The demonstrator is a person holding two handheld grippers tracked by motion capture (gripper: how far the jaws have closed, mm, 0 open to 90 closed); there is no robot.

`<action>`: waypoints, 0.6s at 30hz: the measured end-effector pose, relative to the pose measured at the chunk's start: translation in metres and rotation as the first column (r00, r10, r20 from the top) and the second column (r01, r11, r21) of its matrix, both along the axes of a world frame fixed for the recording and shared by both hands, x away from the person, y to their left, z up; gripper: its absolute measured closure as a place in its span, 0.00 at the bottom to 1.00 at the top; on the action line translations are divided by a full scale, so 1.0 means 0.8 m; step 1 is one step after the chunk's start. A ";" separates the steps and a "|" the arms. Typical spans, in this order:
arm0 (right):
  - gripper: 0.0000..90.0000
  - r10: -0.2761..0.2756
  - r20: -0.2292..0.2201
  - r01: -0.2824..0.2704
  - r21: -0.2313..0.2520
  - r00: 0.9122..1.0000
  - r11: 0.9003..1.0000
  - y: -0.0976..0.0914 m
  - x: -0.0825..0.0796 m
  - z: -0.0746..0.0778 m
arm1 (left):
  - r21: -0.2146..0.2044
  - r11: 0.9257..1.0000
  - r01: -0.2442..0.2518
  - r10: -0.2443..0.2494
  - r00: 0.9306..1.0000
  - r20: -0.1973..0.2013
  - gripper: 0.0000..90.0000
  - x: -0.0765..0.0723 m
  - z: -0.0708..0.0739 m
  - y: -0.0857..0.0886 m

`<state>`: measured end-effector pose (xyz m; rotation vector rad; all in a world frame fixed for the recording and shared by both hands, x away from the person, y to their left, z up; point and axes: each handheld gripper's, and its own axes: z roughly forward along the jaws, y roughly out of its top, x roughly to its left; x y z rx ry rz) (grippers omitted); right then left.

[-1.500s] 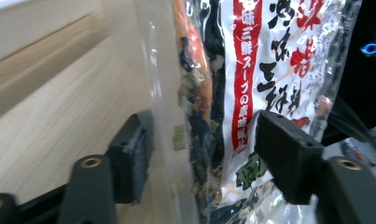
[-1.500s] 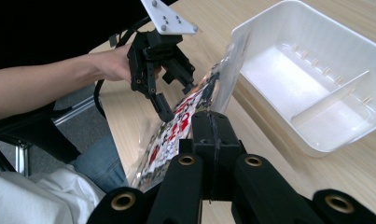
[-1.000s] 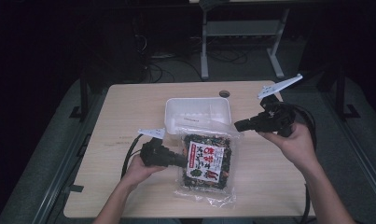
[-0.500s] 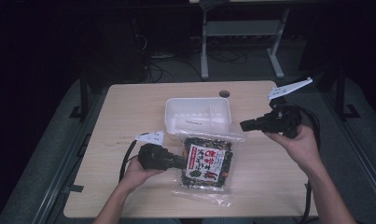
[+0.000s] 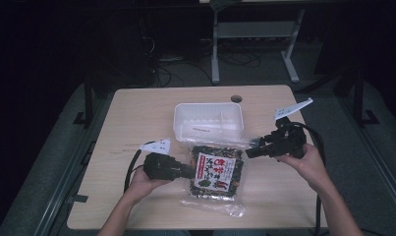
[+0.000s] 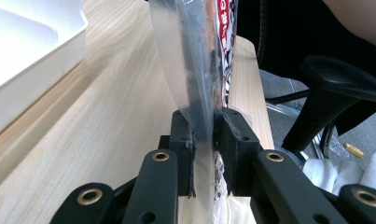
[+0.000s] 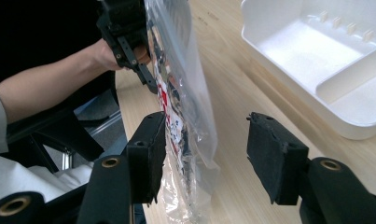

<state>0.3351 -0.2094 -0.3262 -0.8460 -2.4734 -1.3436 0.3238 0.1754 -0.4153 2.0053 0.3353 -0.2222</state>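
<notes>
The snack bag (image 5: 216, 174) lies on the worktop (image 5: 136, 113), just in front of the white tray (image 5: 208, 122), its clear top edge near the tray's front wall. The left tool (image 5: 189, 170) is clenched on the bag's left edge; in the left gripper view the clear film (image 6: 202, 116) runs straight up between the two pressed pads. The right tool (image 5: 249, 149) sits at the bag's upper right corner with its jaws spread, having just been opening; in the right gripper view the bag's plastic (image 7: 185, 116) hangs between the pads, close to the left one but not squeezed. So the bag is gripped on one side and loose on the other. The tray looks empty, its compartments bare. Judging by this, the work is in an early-to-middle stage: the bag is under control near the tray, but it is neither opened nor placed inside, and the right tool needs a fresh grip before either can happen.
</notes>
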 end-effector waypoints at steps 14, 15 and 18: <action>0.77 0.090 0.024 -0.089 -0.035 0.996 0.995 0.052 -0.002 -0.019 | 0.010 1.000 0.003 -0.003 1.000 0.019 0.84 -0.004 0.003 -0.001; 0.78 0.092 0.024 -0.091 -0.032 0.995 0.995 0.053 -0.001 -0.018 | 0.010 1.000 0.003 -0.003 1.000 0.019 0.84 -0.003 0.003 0.000; 0.82 0.114 0.004 -0.114 -0.001 0.993 0.994 0.052 0.000 -0.017 | 0.026 1.000 -0.011 0.010 0.999 0.036 0.81 -0.004 0.003 0.002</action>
